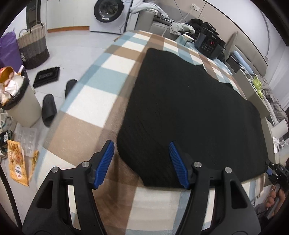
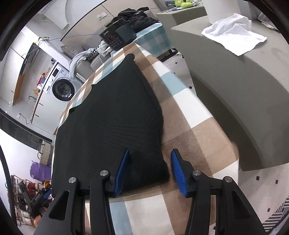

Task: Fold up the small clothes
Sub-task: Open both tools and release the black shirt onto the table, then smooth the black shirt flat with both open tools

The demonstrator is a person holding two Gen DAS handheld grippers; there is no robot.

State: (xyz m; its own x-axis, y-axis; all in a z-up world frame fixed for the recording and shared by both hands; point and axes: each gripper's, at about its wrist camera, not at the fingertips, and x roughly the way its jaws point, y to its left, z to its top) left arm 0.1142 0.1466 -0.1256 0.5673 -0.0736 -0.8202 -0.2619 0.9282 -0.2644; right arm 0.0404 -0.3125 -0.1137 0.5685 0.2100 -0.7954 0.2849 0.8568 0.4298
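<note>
hovering apart, both tongs [image 1: 141,163] [image 2: 150,171] straddle the black garment's [image 1: 189,108] near corners.

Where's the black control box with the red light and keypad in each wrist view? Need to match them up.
Left wrist: black control box with the red light and keypad sits upper right, at the far end of the checked blanket.
Right wrist: same box sits top centre, beyond the black knitted garment.
Shared landmark: white front-loading washing machine.

Pale tiled floor [image 1: 75,47], washing machine [image 1: 109,15], grey sofa [image 1: 159,25].
</note>
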